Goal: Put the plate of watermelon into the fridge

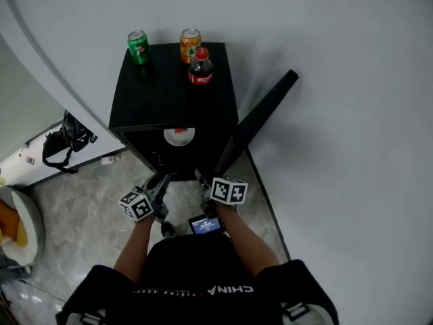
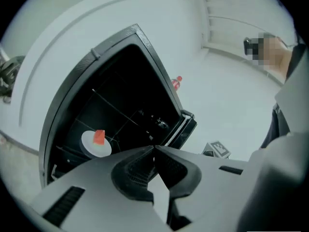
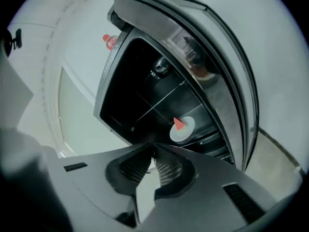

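Head view is hiding most of the fridge [image 1: 172, 93] interior in the dark; only the plate [image 1: 179, 136] with the watermelon [image 1: 180, 132] is showing, frame centre, on a shelf inside, with the door [image 1: 260, 117] standing open at right. Both hands are holding side by side just below the opening, apart from the plate. The left gripper [image 2: 154, 149] and right gripper [image 3: 153, 146] are both sitting with tips closed together, gripping nothing.

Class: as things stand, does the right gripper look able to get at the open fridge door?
Probably yes: the door stands open just beside the right gripper, with nothing between them.
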A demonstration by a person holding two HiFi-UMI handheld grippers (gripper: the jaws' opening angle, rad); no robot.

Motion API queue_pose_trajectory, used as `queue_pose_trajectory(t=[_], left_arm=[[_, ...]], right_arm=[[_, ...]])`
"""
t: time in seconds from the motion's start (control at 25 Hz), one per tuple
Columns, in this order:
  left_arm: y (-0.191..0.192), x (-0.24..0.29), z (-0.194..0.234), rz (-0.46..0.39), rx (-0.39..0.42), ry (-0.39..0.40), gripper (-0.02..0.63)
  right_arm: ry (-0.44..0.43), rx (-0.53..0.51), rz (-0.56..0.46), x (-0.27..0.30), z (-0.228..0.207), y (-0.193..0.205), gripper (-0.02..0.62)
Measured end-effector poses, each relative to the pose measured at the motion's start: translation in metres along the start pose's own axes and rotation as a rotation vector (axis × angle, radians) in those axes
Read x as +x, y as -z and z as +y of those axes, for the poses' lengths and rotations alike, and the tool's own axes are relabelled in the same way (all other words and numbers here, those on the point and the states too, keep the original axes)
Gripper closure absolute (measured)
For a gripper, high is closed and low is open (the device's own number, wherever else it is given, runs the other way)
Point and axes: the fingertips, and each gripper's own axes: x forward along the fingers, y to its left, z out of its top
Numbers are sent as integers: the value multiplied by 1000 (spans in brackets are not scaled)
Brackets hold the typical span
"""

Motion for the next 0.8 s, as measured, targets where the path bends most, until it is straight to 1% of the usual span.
queue_pose_trajectory(t=[0.12,0.32,0.4,0.52,0.64,0.8], left_arm=[[1,-4,-1,-6,-33,1,592],[-21,1,-4,3,25,-18,592],[-22,0,-7,-9,15,-42,592],[-11,-5,-10,-32,-26,-93,592],[8,-9,-13,-41,-58,-146,592],[41,-16,-20,-120,-127,-216,592]], right_arm=[[-32,14,-16,2,11,-7,566],[-73,-34,-25,1,27,-28,566],[-82,-27,-24,-3,26,-30,566],[-101,-6,-14,-13,18,-31,566],[-118,-1,16,-21,4,-28,567],[-148,13,66,-33,-27,-16,571]])
